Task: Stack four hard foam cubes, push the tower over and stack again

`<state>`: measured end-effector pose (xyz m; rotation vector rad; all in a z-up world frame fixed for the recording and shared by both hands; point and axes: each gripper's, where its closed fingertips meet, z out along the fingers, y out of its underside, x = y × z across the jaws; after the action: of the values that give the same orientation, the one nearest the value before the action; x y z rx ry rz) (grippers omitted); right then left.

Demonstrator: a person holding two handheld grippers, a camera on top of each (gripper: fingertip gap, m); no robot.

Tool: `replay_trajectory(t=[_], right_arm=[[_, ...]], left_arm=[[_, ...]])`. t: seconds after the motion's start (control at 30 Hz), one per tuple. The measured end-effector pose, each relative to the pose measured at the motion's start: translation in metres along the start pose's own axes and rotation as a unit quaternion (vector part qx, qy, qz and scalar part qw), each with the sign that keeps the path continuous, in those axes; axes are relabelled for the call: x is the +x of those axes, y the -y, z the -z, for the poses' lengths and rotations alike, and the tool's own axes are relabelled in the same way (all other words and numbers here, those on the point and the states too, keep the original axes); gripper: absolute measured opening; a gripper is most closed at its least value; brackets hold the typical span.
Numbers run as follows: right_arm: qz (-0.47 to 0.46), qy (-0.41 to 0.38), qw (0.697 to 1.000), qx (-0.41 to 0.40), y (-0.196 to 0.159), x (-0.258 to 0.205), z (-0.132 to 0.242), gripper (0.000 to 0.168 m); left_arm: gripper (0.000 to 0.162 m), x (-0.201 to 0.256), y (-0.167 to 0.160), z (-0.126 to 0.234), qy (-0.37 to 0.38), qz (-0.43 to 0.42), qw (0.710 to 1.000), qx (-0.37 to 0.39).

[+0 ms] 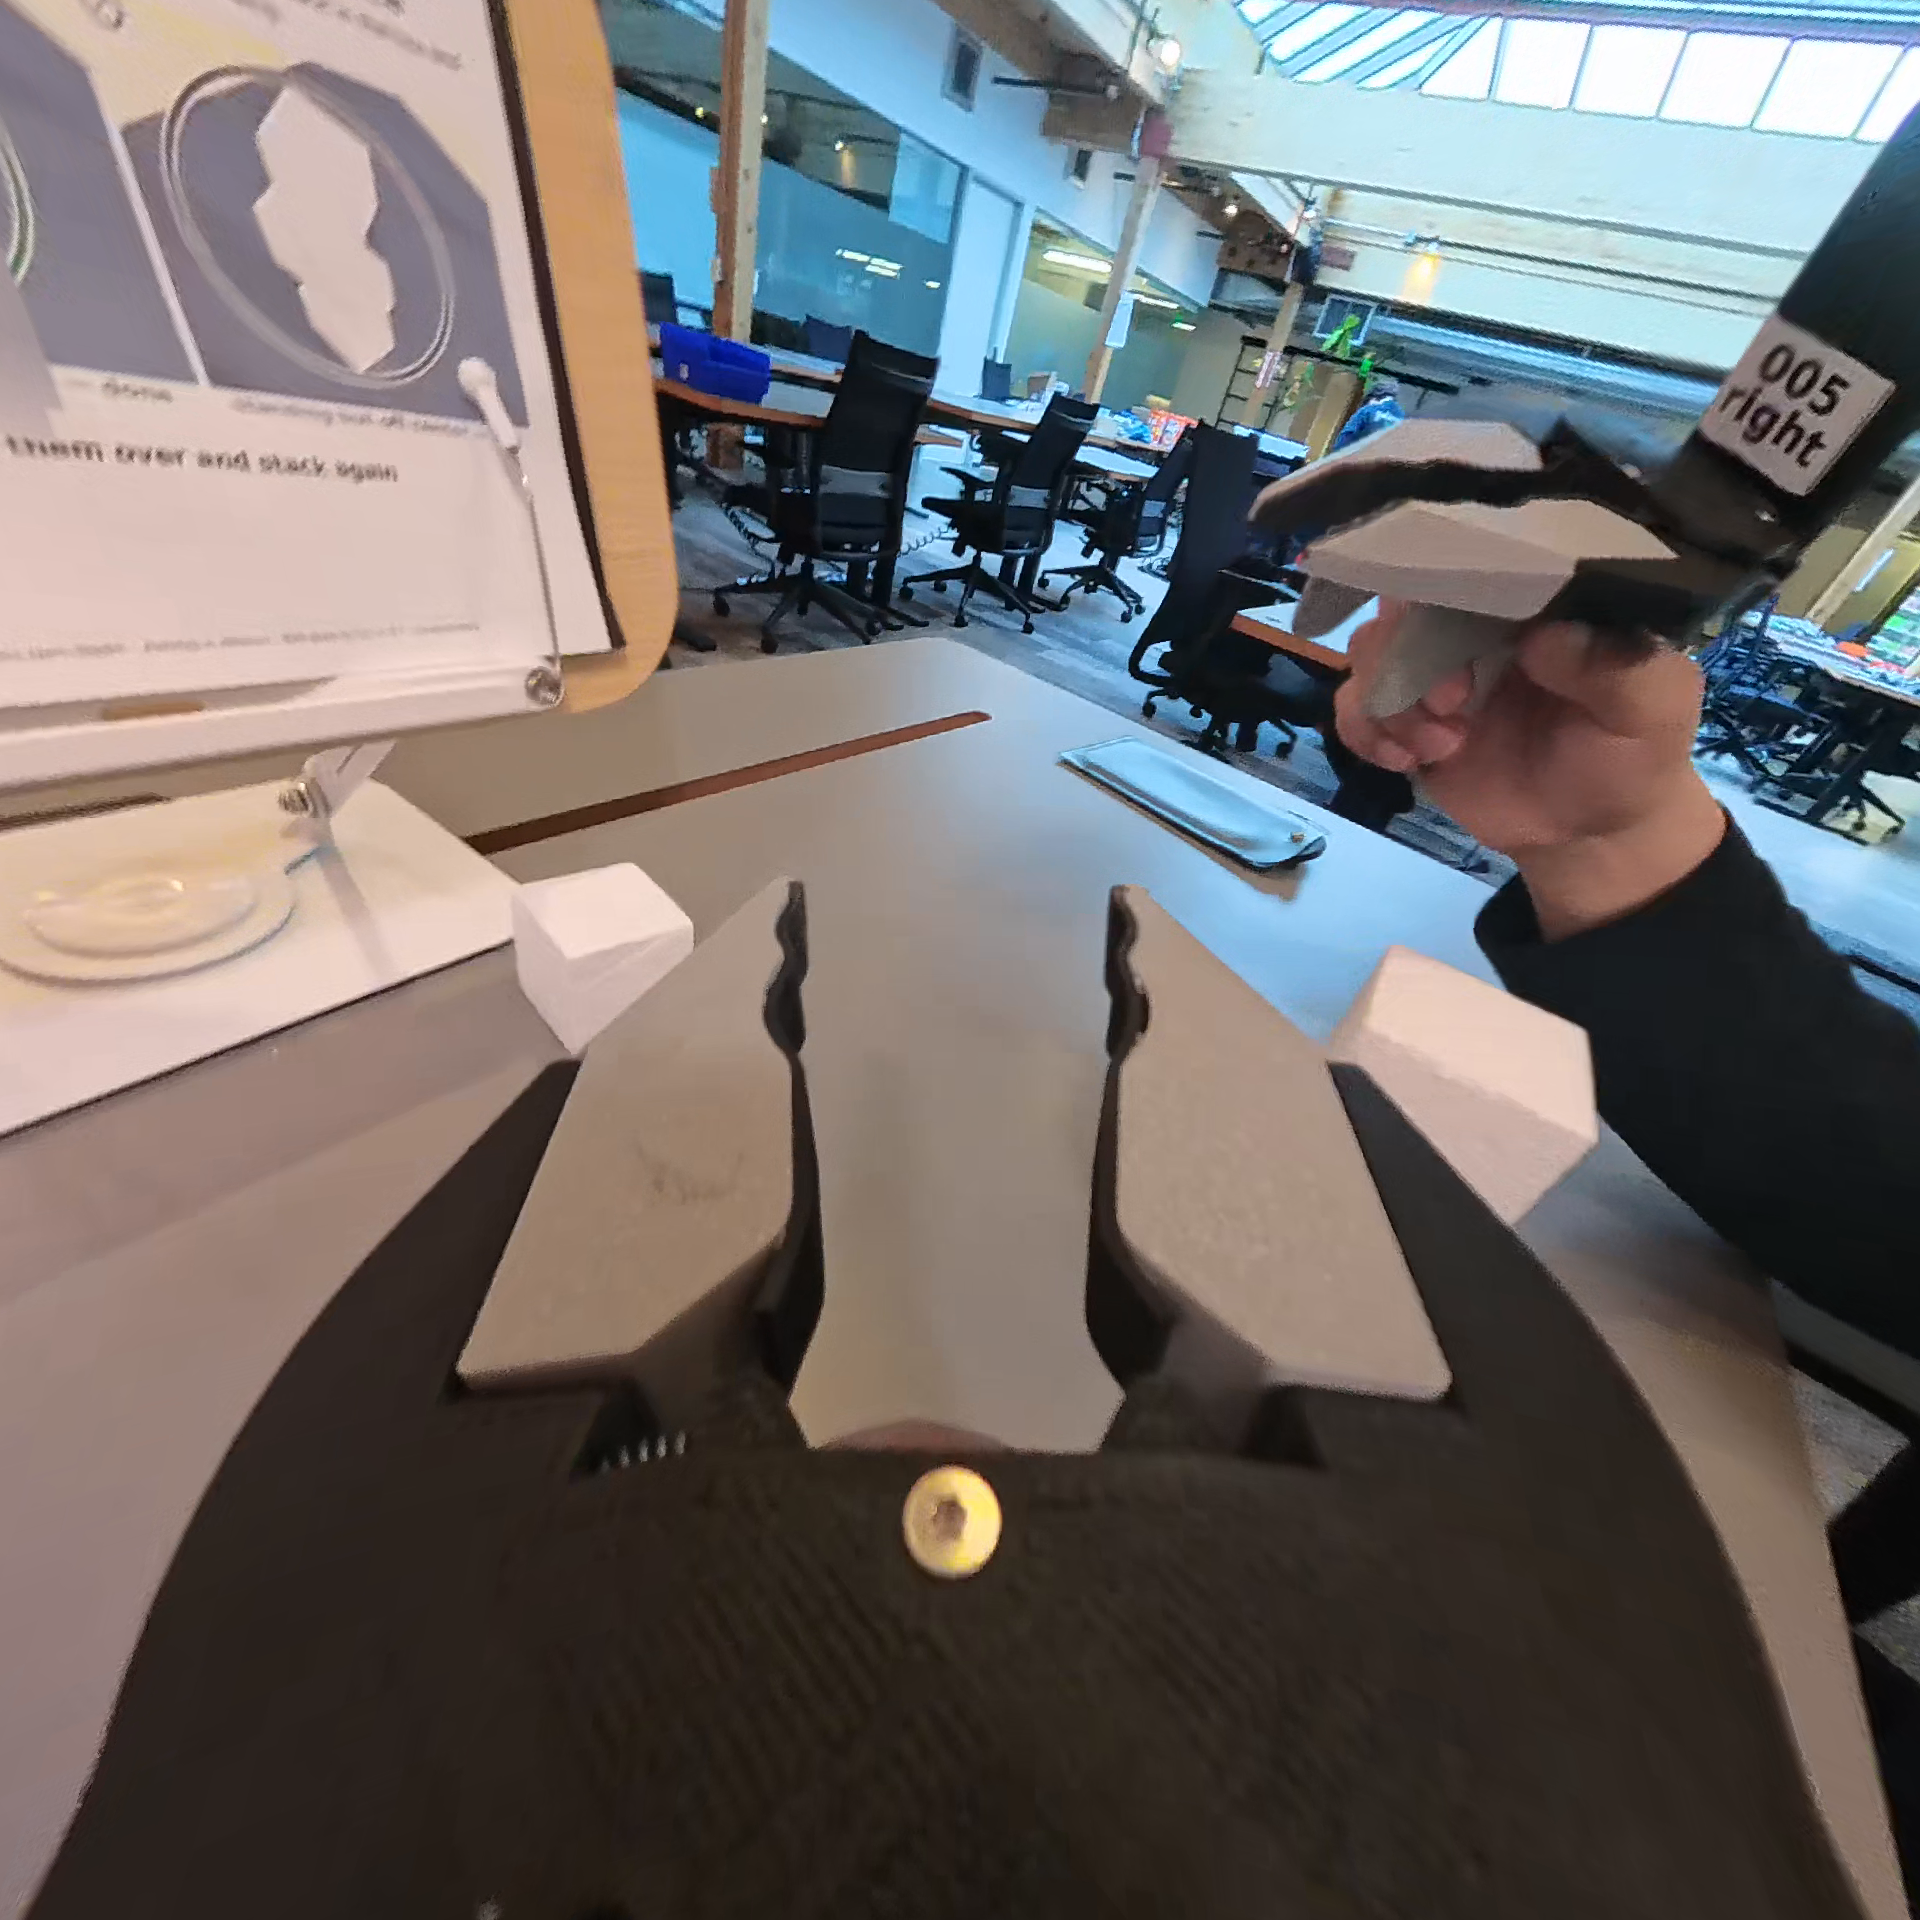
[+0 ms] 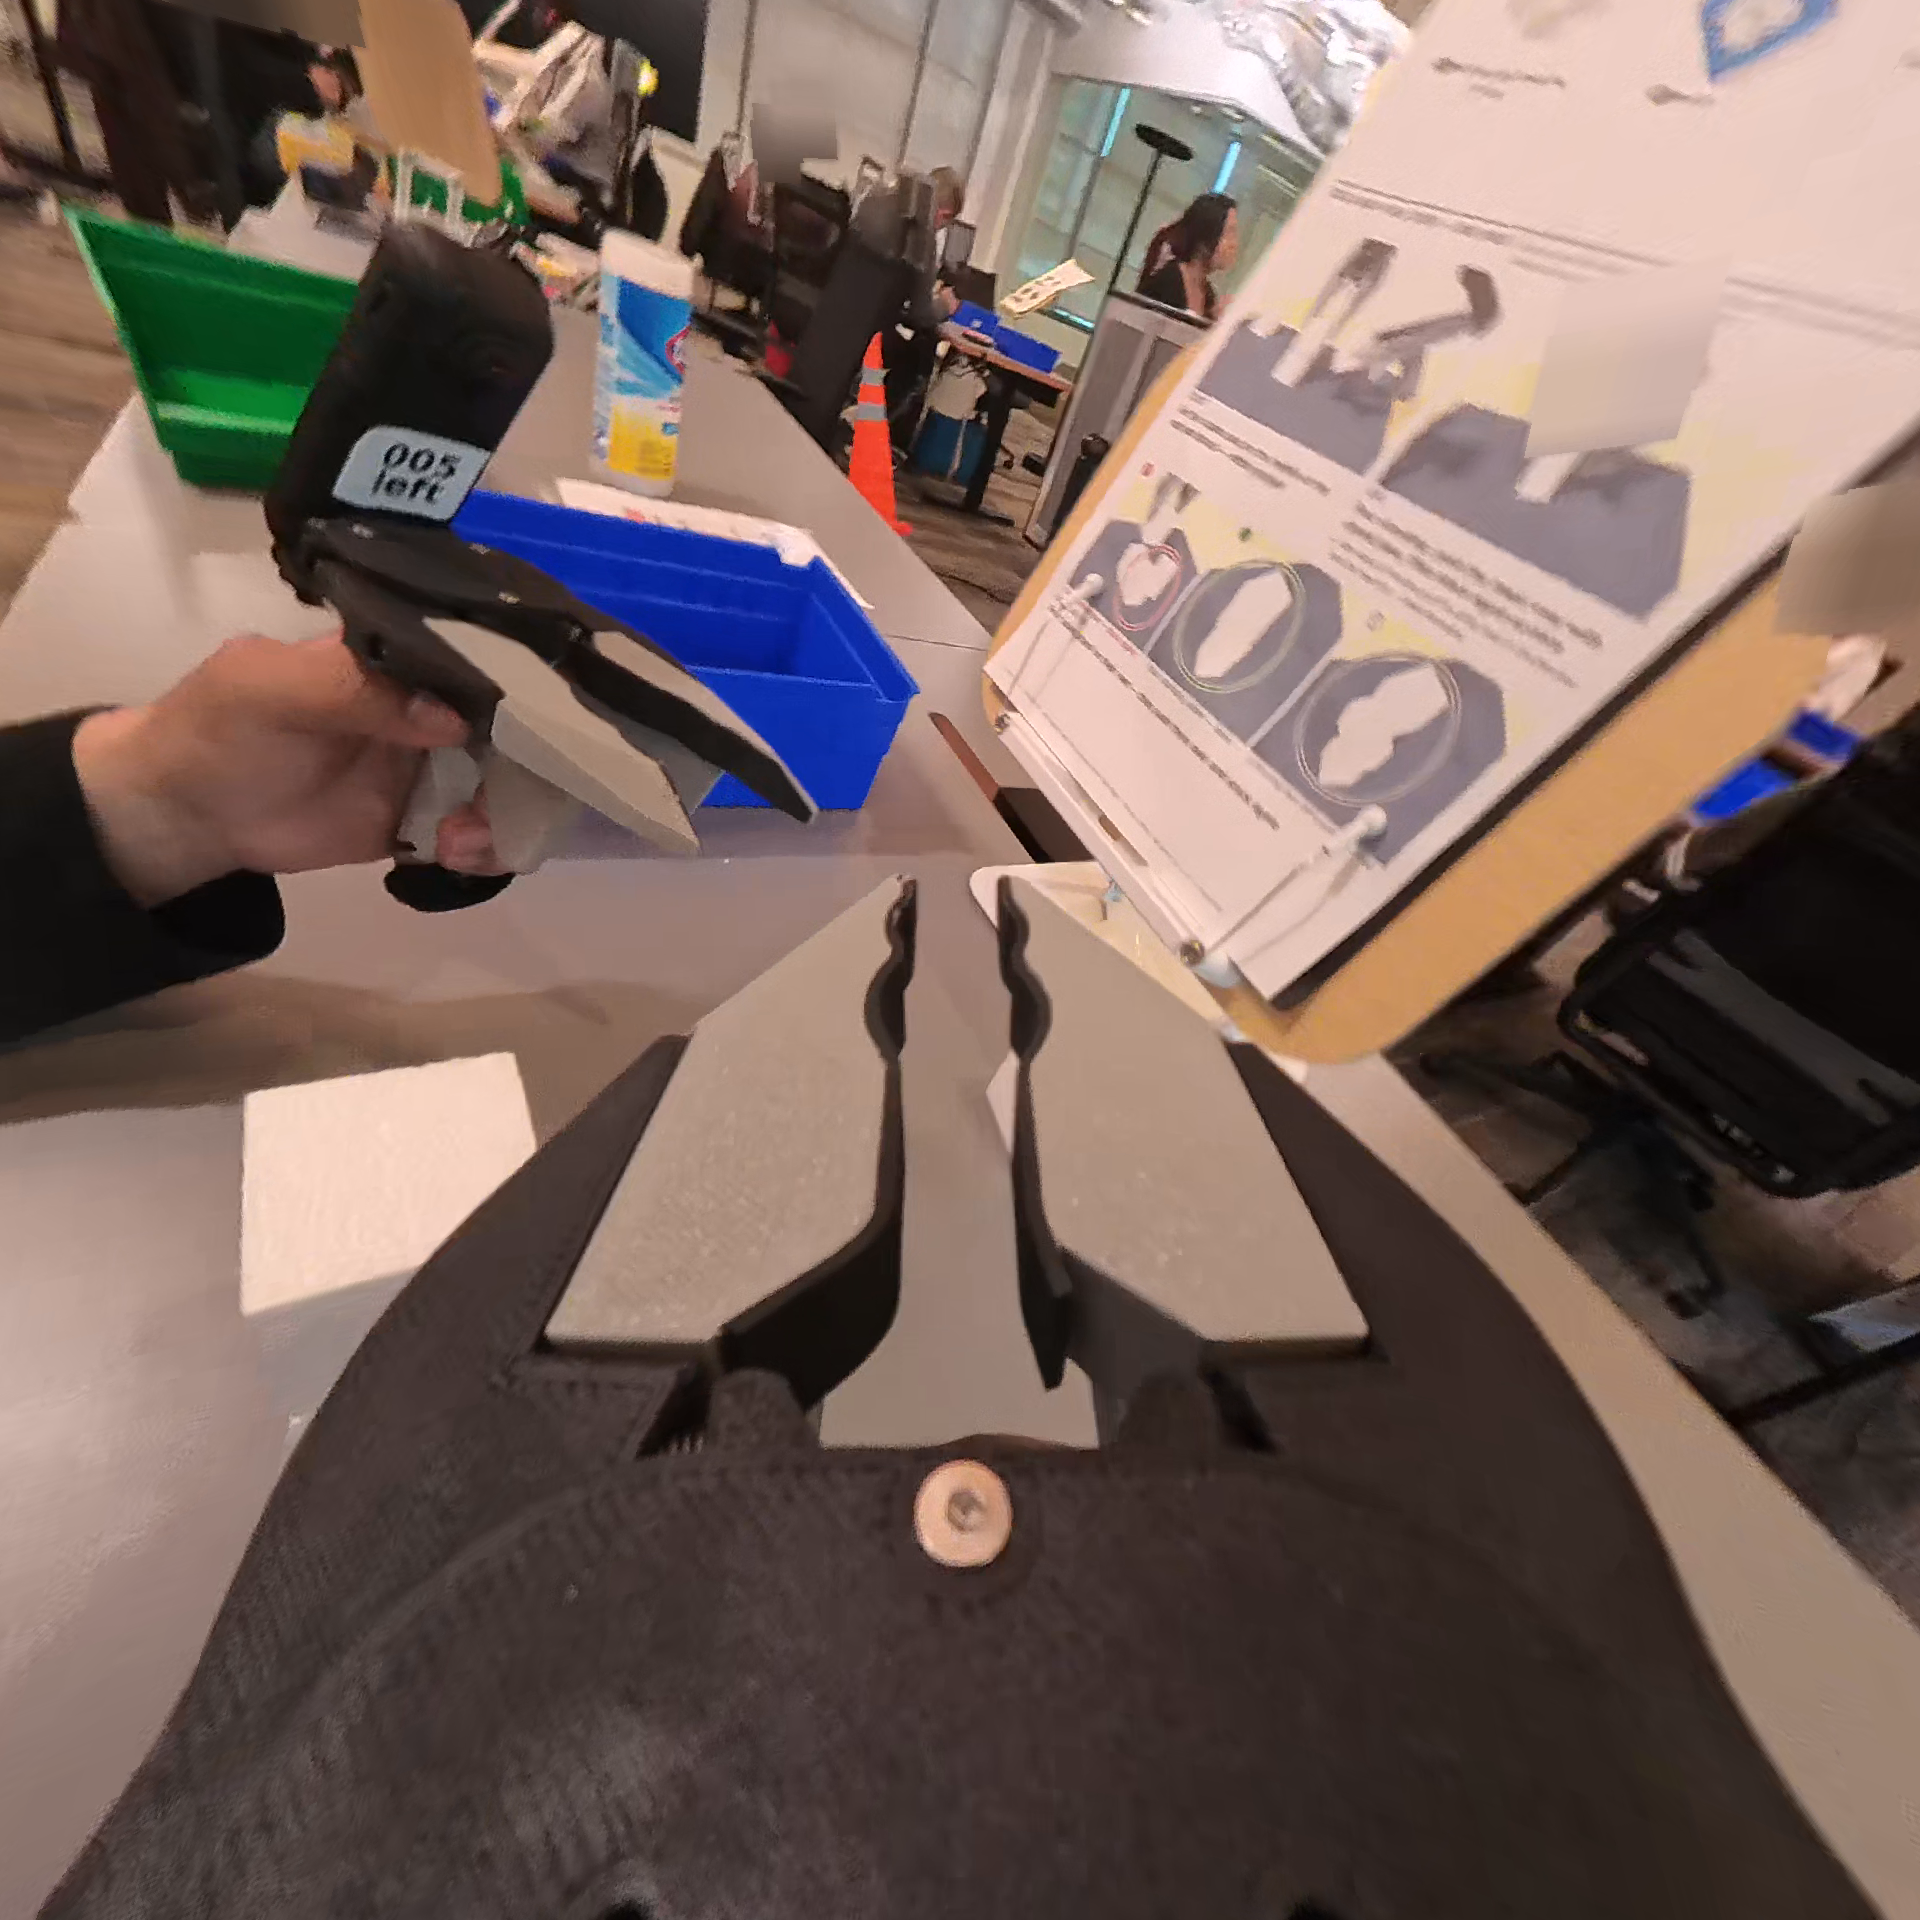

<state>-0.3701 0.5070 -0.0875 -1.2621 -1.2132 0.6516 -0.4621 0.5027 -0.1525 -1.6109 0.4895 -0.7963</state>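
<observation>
white foam, and no tower: just two cubes visible, lying apart on the grey desk (image 1: pixel 935 790), so stacking seems not begun. the left claw (image 1: pixel 951 914), spread wide and empty, has one cube (image 1: pixel 597 945) at left, another (image 1: pixel 1470 1070) at right. the right claw (image 2: pixel 956 904), narrow and empty, has a cube (image 2: pixel 374 1164) at lower left.

We see grainy white foam cubes (image 1: pixel 597 940), a smooth matt grey desk (image 1: pixel 935 810), and matt grey plastic fingers (image 1: pixel 665 1143).

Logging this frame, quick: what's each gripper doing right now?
Left gripper: open, holding nothing.
Right gripper: narrowly open, holding nothing.
</observation>
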Motion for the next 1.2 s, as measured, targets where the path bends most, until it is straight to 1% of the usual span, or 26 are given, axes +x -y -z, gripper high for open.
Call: replay_trajectory(t=[0.03,0.13,0.23,0.27,0.33,0.37,0.43,0.53,0.6,0.63,0.7,0.77,0.87,0.97,1.03,1.13,1.17,1.2], right_arm=[[-0.025,-0.004,1.000,0.005,-0.007,0.006,0.004,0.017],[-0.092,-0.008,0.996,0.010,-0.039,0.022,0.009,0.027],[-0.141,-0.025,0.989,-0.035,-0.086,0.036,0.009,0.039],[-0.153,-0.026,0.987,-0.045,-0.099,0.037,0.009,0.039],[-0.159,-0.034,0.984,-0.068,-0.119,0.039,0.012,0.037],[-0.150,-0.055,0.984,-0.076,-0.127,0.044,0.016,0.034],[-0.132,-0.095,0.983,-0.078,-0.137,0.054,0.025,0.030],[-0.155,-0.109,0.980,-0.061,-0.143,0.055,0.033,0.032],[-0.173,-0.101,0.978,-0.061,-0.149,0.050,0.034,0.036],[-0.175,-0.097,0.978,-0.065,-0.153,0.048,0.034,0.037],[-0.163,-0.100,0.979,-0.076,-0.157,0.046,0.034,0.036],[-0.146,-0.107,0.980,-0.082,-0.157,0.047,0.034,0.035],[-0.146,-0.101,0.981,-0.072,-0.152,0.043,0.031,0.035],[-0.132,-0.099,0.984,-0.072,-0.146,0.040,0.031,0.035],[-0.123,-0.099,0.985,-0.067,-0.139,0.039,0.031,0.035],[-0.129,-0.093,0.986,-0.046,-0.126,0.037,0.032,0.035],[-0.133,-0.091,0.986,-0.040,-0.123,0.036,0.032,0.035],[-0.136,-0.089,0.986,-0.035,-0.121,0.036,0.032,0.035]], left_arm=[[0.056,-0.003,-0.003,0.000,0.003,0.009,1.000,-0.005],[0.057,-0.015,-0.014,-0.001,0.021,0.032,0.999,-0.021],[0.058,-0.026,-0.024,-0.002,0.038,0.039,0.998,-0.033],[0.060,-0.029,-0.028,-0.003,0.044,0.042,0.997,-0.041],[0.069,-0.036,-0.038,-0.004,0.063,0.057,0.994,-0.066],[0.073,-0.042,-0.047,-0.007,0.081,0.066,0.991,-0.082],[0.076,-0.058,-0.064,-0.010,0.131,0.072,0.982,-0.115],[0.077,-0.076,-0.079,-0.022,0.190,0.050,0.972,-0.128],[0.079,-0.080,-0.091,-0.038,0.192,0.053,0.970,-0.142],[0.082,-0.081,-0.096,-0.047,0.189,0.051,0.969,-0.149],[0.086,-0.088,-0.102,-0.063,0.200,0.039,0.966,-0.158],[0.088,-0.100,-0.102,-0.074,0.235,0.023,0.958,-0.165],[0.092,-0.123,-0.091,-0.083,0.300,0.001,0.942,-0.147],[0.096,-0.130,-0.087,-0.102,0.297,0.025,0.945,-0.132],[0.096,-0.136,-0.089,-0.111,0.303,0.040,0.942,-0.140],[0.095,-0.141,-0.095,-0.121,0.309,0.027,0.935,-0.172],[0.092,-0.143,-0.098,-0.124,0.312,0.022,0.932,-0.184],[0.078,-0.143,-0.103,-0.127,0.311,0.017,0.929,-0.201]])
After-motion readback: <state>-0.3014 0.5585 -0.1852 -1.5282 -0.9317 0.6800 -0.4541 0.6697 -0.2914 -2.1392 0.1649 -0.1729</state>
